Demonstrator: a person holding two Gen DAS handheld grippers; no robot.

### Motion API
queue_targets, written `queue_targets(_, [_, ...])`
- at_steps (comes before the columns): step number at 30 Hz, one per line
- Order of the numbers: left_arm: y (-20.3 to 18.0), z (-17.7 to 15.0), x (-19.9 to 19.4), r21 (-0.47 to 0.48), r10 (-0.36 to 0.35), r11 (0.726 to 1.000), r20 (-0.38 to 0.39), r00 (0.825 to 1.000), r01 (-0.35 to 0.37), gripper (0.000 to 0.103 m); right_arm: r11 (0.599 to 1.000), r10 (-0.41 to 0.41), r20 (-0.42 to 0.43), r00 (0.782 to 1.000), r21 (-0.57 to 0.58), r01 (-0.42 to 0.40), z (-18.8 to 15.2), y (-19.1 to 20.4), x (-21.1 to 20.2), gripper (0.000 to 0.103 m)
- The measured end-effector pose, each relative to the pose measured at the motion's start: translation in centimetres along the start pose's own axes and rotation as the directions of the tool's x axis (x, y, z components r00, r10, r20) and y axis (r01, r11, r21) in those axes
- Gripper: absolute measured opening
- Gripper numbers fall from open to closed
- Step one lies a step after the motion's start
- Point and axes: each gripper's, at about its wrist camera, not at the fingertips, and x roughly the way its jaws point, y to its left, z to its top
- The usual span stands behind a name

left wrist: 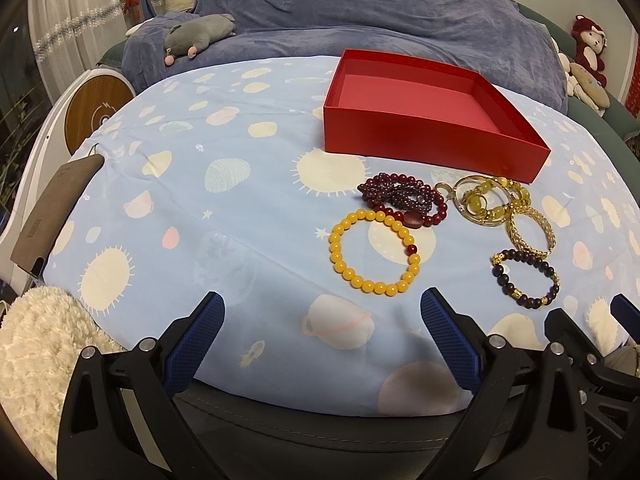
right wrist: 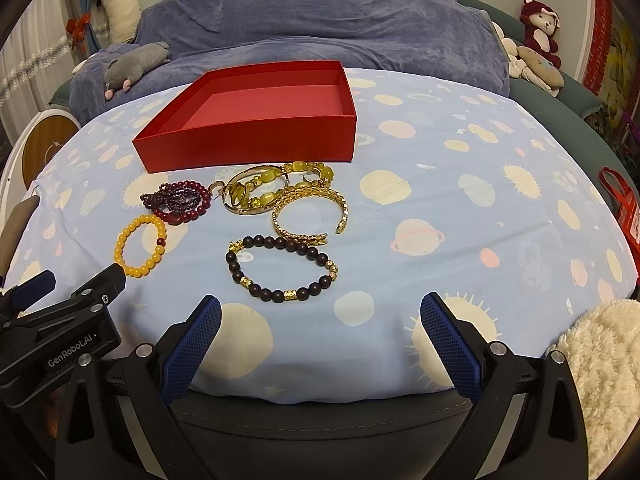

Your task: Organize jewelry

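An empty red box point(left wrist: 420, 136) point(right wrist: 256, 148) stands on the blue patterned cloth. In front of it lie several bracelets: a yellow bead bracelet point(left wrist: 340, 258) point(right wrist: 122, 256), a dark red bead cluster point(left wrist: 400, 196) point(right wrist: 178, 200), a yellow-green and gold bunch point(left wrist: 480, 200) point(right wrist: 264, 192), a gold open bangle point(left wrist: 520, 236) point(right wrist: 308, 196) and a dark bead bracelet with gold charms point(left wrist: 504, 280) point(right wrist: 244, 276). My left gripper point(left wrist: 322, 300) is open and empty, just short of the yellow bracelet. My right gripper point(right wrist: 320, 304) is open and empty, just short of the dark bracelet.
A blue blanket point(left wrist: 360, 8) with a grey plush toy point(left wrist: 196, 36) lies behind the table. A white fluffy cloth point(left wrist: 36, 360) point(right wrist: 600, 360) sits at the near edges. A brown tag point(left wrist: 52, 208) lies at the left edge. Plush toys point(right wrist: 536, 36) sit at the far right.
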Motion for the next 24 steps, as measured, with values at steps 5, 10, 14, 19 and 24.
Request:
queue_targets(5, [0.6, 0.5, 0.2, -0.031, -0.015, 0.999, 0.001, 1.000, 0.015, 0.094, 1.000, 0.003, -0.006, 1.000, 0.024, -0.002, 0.2, -0.6, 0.3, 0.096])
queue_targets(10, [0.9, 1.3, 1.0, -0.071, -0.043, 0.997, -0.030, 0.999, 0.041, 0.094, 0.999, 0.011, -0.018, 1.000, 0.051, -0.010, 0.5, -1.2, 0.8, 0.096])
queue_targets(14, [0.8, 2.0, 1.5, -0.068, -0.042, 0.997, -0.026, 0.999, 0.041, 0.094, 0.997, 0.007, -0.025, 1.000, 0.071, -0.006, 0.7, -1.6, 1.1, 0.096])
queue_targets(19, [0.8, 2.7, 2.8, -0.019, -0.012, 1.000, -0.056, 0.998, 0.011, 0.092, 0.997, 0.011, -0.018, 1.000, 0.073, -0.009, 0.9, -1.7, 1.1, 0.096])
queue_targets(24, [0.8, 3.3, 4.1, -0.010, -0.034, 0.999, -0.092, 0.995, 0.034, 0.076, 0.998, 0.023, -0.024, 0.999, 0.057, -0.021, 1.5, -1.6, 1.2, 0.096])
